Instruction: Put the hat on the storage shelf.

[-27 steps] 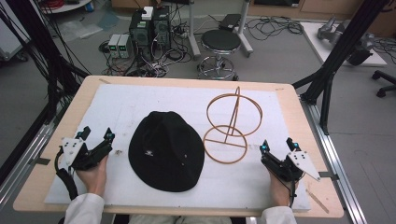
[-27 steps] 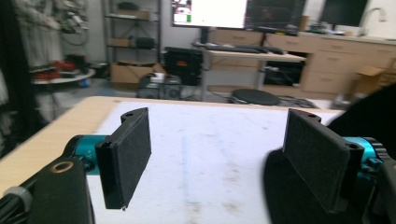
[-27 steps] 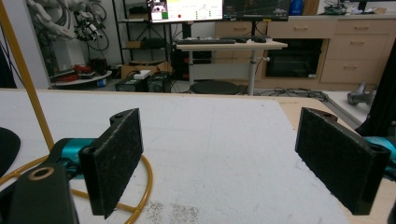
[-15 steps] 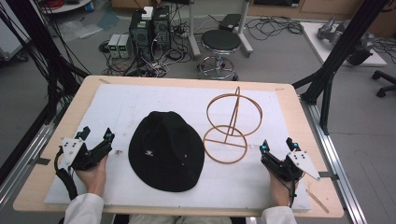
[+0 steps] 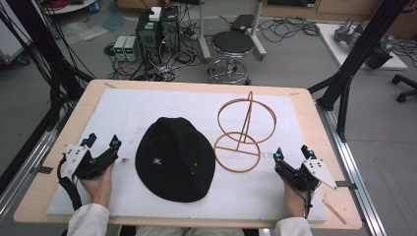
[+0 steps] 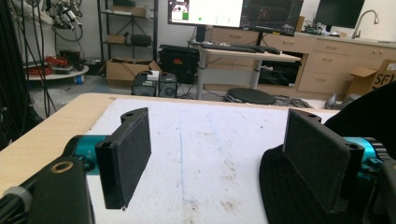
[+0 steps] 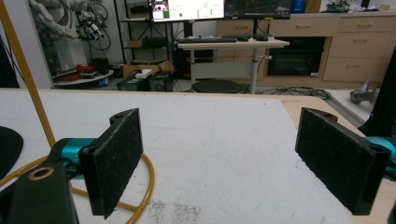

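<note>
Black hat (image 5: pixel 175 158): lying flat, crown up, mid-table between both grippers, beside the gold wire stand (image 5: pixel 244 132). Left gripper (image 5: pixel 102 143) and right gripper (image 5: pixel 292 152) are resting either side, jaws standing wide, holding nothing. Risks: soft fabric is likely slipping or folding when pinched; the light stand is liable to tip when nudged.

Each hand-held gripper (image 5: pixel 102 143) (image 5: pixel 291 152) is showing black jaws with flat, seemingly felt-like pads (image 6: pixel 128 149), teal collars, a grey three-cornered plate and a black trailing cable; the person is wearing white sleeves (image 5: pixel 88 219).
</note>
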Motion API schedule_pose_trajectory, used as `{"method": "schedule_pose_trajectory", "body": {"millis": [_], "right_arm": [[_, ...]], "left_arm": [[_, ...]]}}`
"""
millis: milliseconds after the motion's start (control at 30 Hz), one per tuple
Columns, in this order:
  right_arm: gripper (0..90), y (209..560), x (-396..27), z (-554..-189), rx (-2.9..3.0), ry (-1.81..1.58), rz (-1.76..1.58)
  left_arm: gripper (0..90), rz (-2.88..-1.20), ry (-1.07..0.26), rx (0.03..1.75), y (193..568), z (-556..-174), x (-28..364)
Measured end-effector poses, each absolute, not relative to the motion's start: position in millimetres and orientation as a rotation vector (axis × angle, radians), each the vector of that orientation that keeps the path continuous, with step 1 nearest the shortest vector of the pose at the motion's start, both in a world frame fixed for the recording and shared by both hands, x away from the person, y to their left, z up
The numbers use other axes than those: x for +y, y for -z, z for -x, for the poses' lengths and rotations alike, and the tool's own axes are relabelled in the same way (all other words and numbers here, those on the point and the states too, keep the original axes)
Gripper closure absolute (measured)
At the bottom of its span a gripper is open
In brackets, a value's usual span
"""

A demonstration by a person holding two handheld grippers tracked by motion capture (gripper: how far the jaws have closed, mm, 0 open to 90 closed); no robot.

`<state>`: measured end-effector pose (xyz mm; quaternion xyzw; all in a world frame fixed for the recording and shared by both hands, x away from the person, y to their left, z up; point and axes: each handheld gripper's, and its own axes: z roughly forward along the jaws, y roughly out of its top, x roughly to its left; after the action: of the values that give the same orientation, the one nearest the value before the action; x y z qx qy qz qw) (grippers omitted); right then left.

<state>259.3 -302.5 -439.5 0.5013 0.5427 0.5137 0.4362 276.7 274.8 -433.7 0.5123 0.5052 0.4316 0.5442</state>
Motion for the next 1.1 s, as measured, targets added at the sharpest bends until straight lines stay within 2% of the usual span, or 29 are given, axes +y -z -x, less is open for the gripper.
{"method": "schedule_pose_trajectory", "body": {"millis": [433,1100], "right_arm": [[14.2,439.5,-302.1,-259.4,1.363,-1.284,-1.233],[12.7,439.4,-301.0,-259.2,1.385,-1.276,-1.217]], "left_arm": [[23.7,-1.201,-0.976,1.17,430.2,-275.8,273.7],[23.7,-1.269,-0.807,1.038,406.4,-281.2,269.1]]}}
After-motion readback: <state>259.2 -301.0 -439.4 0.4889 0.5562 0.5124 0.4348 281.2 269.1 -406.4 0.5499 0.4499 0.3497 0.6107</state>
